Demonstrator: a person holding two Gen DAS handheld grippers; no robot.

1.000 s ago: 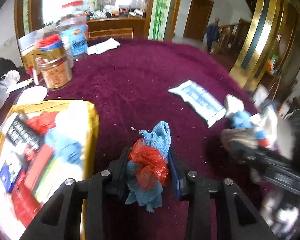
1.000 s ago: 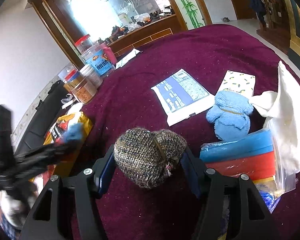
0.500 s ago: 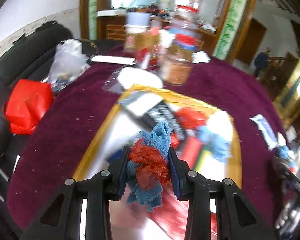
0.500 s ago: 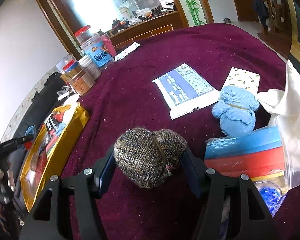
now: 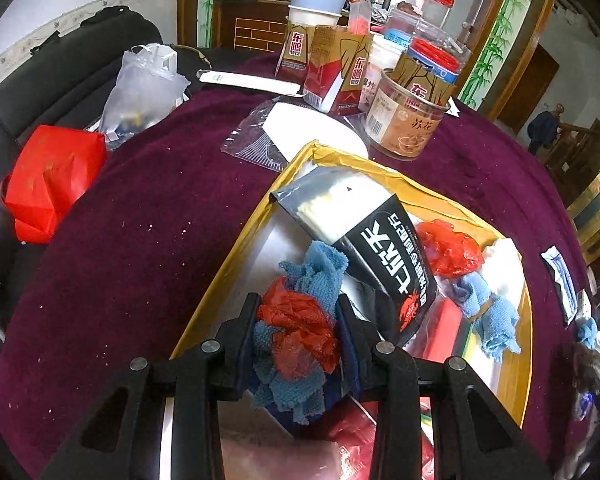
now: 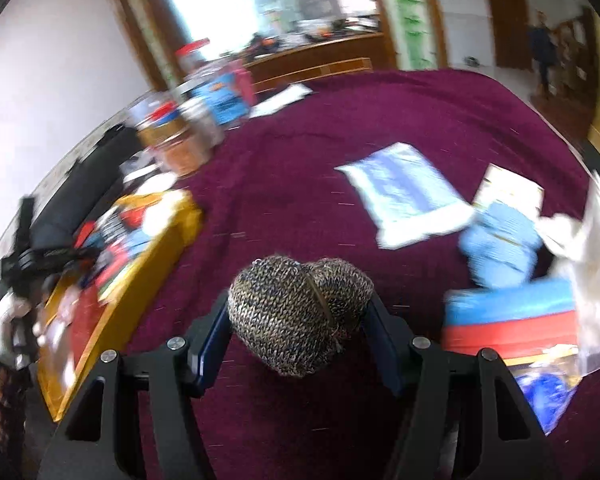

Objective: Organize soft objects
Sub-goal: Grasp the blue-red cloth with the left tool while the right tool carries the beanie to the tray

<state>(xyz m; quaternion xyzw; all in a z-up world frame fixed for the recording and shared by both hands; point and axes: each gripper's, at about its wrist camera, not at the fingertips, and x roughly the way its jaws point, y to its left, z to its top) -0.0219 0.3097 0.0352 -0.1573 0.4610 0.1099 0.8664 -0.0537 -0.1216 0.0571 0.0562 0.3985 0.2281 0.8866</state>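
My left gripper is shut on a blue cloth bundled with red plastic and holds it over the near left part of the yellow-rimmed tray. The tray holds a black packet, a red crumpled bag, another blue cloth and white items. My right gripper is shut on a brown knitted bundle above the maroon tablecloth. The tray lies at its left. A light blue knitted bundle lies at its right.
Jars and cartons stand behind the tray, with a plastic bag and a red bag at the left. A blue-white packet, a bagged stack of coloured cloths and a white cloth lie at the right.
My left gripper has carried the blue and red bundle leftward from the bare cloth to over the tray. My right gripper keeps its knitted bundle and is moving; its view is now blurred.
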